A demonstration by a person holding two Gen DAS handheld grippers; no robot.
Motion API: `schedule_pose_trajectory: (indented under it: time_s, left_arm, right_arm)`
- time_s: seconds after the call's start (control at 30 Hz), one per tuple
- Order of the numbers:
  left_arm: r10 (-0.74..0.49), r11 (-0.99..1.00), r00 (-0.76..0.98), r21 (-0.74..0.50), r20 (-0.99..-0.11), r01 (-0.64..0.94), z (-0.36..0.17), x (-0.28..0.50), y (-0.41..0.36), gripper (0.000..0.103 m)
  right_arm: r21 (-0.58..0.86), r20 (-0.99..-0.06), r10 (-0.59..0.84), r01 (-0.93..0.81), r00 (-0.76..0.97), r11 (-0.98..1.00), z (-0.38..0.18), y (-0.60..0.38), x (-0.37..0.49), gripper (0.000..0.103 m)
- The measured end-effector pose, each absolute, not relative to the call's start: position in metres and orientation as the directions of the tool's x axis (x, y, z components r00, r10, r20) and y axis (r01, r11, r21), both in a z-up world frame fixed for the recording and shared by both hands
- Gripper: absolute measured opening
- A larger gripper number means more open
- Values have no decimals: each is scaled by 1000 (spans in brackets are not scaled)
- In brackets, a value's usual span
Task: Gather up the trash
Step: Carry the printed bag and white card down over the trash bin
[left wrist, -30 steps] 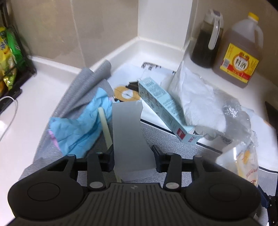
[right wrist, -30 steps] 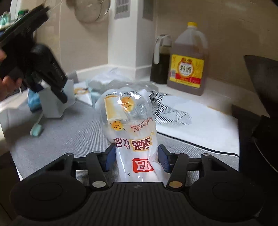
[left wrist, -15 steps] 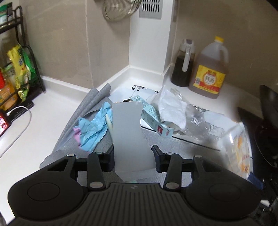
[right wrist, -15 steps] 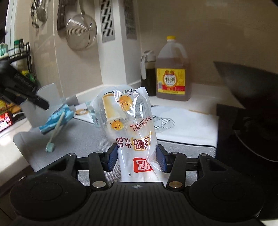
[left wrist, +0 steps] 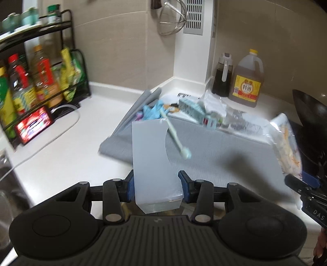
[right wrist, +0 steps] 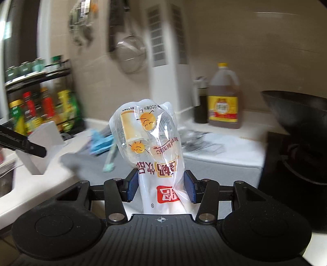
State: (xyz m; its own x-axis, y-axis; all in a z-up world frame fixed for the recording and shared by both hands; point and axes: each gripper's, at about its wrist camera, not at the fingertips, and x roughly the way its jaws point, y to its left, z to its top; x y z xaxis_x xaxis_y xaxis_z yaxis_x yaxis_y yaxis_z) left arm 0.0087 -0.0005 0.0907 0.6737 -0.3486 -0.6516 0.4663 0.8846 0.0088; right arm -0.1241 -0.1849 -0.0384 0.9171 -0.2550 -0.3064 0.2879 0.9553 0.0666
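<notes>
Both claws grip trash: left claw (left wrist: 156, 187) box (left wrist: 151, 161), right claw (right wrist: 161, 187) bag (right wrist: 151, 147).

My left gripper (left wrist: 157, 189) pinches a frosted, matt translucent plastic box (left wrist: 152, 161); my right gripper (right wrist: 161, 187) grips a glossy, crinkled plastic pouch (right wrist: 150, 143). From the box, at one o'clock lies a pale plastic toothbrush (left wrist: 175, 137) on a grey woven cloth mat (left wrist: 214, 157). At twelve, crumpled blue paper (left wrist: 152, 111) and a printed card carton (left wrist: 192, 109). The counter (left wrist: 67, 147) at ten looks smooth, white, faintly glossy. The strainer (left wrist: 172, 19) is shiny wire mesh.
</notes>
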Motion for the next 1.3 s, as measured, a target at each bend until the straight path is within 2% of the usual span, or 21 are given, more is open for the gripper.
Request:
schedule_pose_trajectory:
  time_s: [0.27, 0.57, 0.83, 1.3]
  left_arm:
    - [-294, 910, 676, 19, -675, 415, 54, -53, 58, 48]
    - [-223, 934, 629, 21, -745, 356, 0, -89, 94, 48]
    - [-194, 943, 609, 25, -769, 332, -27, -104, 100, 48]
    - [-200, 937, 605, 32, -770, 349, -30, -106, 98, 48]
  right_arm:
    - [45, -441, -68, 98, 895, 994, -68, -121, -135, 50]
    - [-20, -560, -31, 24, 828, 1000, -107, -78, -136, 50]
    - [-82, -569, -52, 6, 821, 997, -111, -66, -142, 50]
    - [-115, -594, -48, -25, 803, 993, -114, -59, -135, 50]
